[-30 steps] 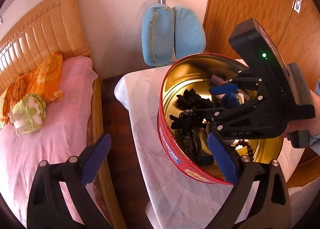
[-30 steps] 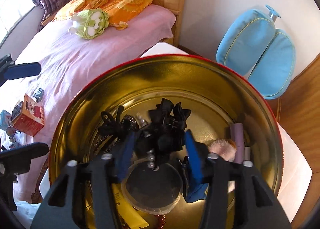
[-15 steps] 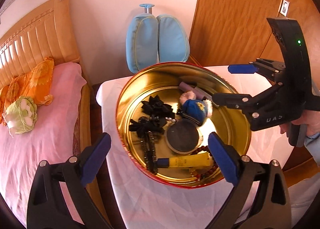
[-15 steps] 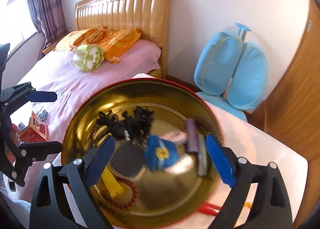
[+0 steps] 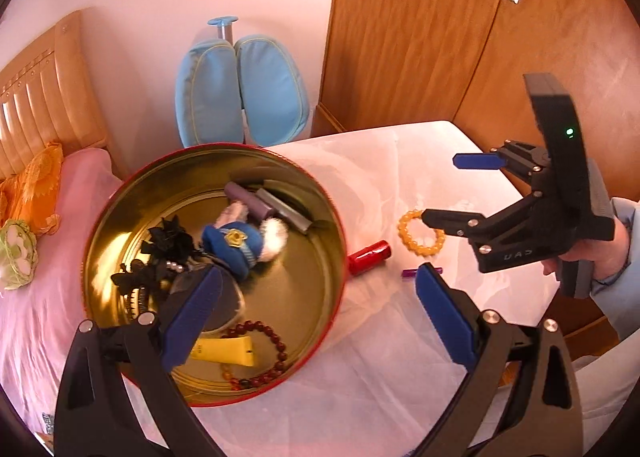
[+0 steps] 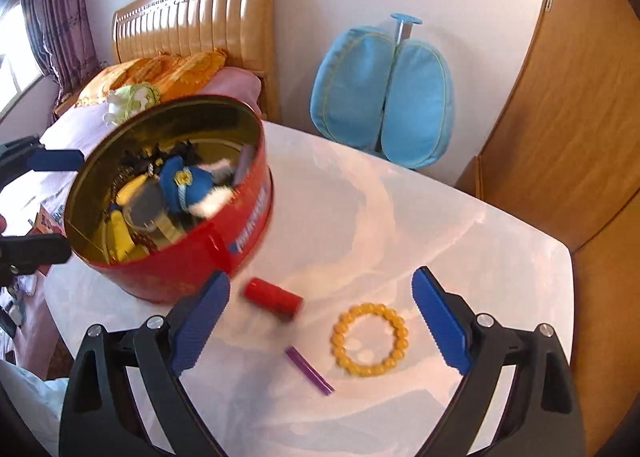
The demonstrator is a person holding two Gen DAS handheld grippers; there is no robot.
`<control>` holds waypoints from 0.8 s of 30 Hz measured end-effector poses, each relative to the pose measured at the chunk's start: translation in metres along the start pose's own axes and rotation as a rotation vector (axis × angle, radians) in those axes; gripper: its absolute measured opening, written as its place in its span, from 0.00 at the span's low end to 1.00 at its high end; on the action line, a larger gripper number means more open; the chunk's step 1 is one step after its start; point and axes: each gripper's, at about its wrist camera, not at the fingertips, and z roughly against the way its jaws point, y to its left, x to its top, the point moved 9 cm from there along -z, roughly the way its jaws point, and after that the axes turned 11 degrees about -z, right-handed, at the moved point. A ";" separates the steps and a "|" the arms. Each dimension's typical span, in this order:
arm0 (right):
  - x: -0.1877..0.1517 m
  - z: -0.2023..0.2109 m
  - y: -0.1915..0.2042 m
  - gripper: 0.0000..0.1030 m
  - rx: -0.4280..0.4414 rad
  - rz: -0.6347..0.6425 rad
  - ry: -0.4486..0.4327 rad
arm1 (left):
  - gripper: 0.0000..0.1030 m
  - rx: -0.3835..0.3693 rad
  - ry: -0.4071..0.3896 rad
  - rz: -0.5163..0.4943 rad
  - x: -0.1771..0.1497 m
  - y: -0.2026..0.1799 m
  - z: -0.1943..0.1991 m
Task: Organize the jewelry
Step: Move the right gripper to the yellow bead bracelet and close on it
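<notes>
A round red tin point(image 5: 335, 213) with a gold inside stands on the white-clothed table point(image 5: 400, 377). In it lie a blue plush charm point(image 5: 236, 245), black bows point(image 5: 168, 245), a dark red bead bracelet point(image 5: 274, 341), a yellow tube point(image 5: 228, 351) and grey-purple sticks point(image 5: 260, 205). Right of the tin, on the cloth, lie a red cylinder point(image 6: 274, 297), a yellow bead bracelet point(image 6: 370, 339) and a thin purple stick point(image 6: 310, 371). My right gripper point(image 6: 320, 279) hangs open and empty above these. Over the tin's near right rim, my left gripper point(image 5: 318, 275) is open and empty too.
A bed with a pink sheet point(image 5: 40, 297) and orange pillows runs along the table's left side. Behind the table a blue padded chair back point(image 5: 240, 89) leans at the wall. Wooden wardrobe doors point(image 5: 400, 37) close off the right. A person's hand point(image 5: 600, 257) holds the right gripper.
The right gripper let go of the black bows inside the tin, opened wide and drew back to the right over the cloth. The left gripper swung right, from beside the bed to the tin's rim.
</notes>
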 end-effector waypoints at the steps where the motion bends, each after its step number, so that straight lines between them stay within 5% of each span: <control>1: -0.006 -0.002 -0.008 0.91 -0.014 -0.002 0.012 | 0.92 -0.012 0.001 -0.009 0.002 -0.010 -0.003; 10: -0.050 -0.038 -0.067 0.91 -0.065 -0.075 0.104 | 0.92 -0.125 0.029 -0.174 0.010 -0.090 -0.028; 20: -0.059 -0.067 -0.084 0.90 -0.063 -0.052 0.148 | 0.92 -0.207 0.087 -0.190 -0.006 -0.138 -0.070; 22: -0.060 -0.073 -0.085 0.74 -0.058 -0.044 0.157 | 0.92 -0.211 0.103 -0.174 -0.012 -0.141 -0.082; 24: -0.058 -0.080 -0.088 0.73 -0.058 -0.036 0.170 | 0.92 -0.208 0.114 -0.161 -0.016 -0.145 -0.091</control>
